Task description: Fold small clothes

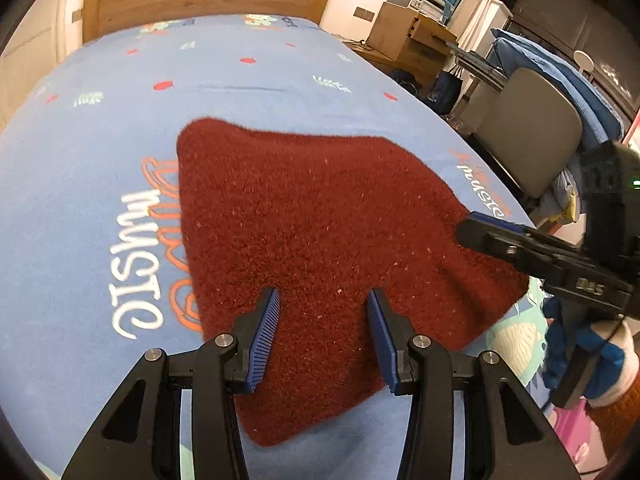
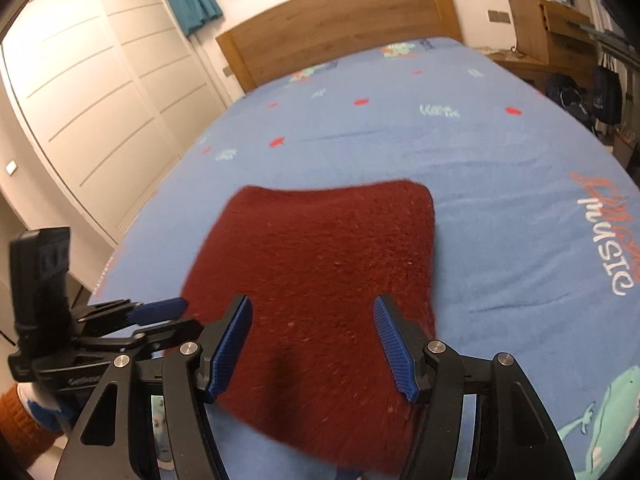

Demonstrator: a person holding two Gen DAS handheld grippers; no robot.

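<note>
My left claw [image 1: 323, 312] stood part open with nothing between its blue pads [image 1: 266, 336], hanging just above the near part of the dark red fleece cloth [image 1: 320, 232]. My right claw [image 2: 312, 330] was open wider and also empty, over the near edge of the same cloth; in the left view its tip reached in at the right border of the cloth. The cloth lay spread on the blue printed bed sheet [image 1: 100, 128], with small ripples near its right corner.

I judged several risks. The pile was thick and soft, so a claw that closed too high could catch only fluff and slip off. If it went too deep, it could pinch the sheet together with the cloth and drag both. The two claws were near each other, so they could collide. Uneven lifting would give a crooked fold.
</note>
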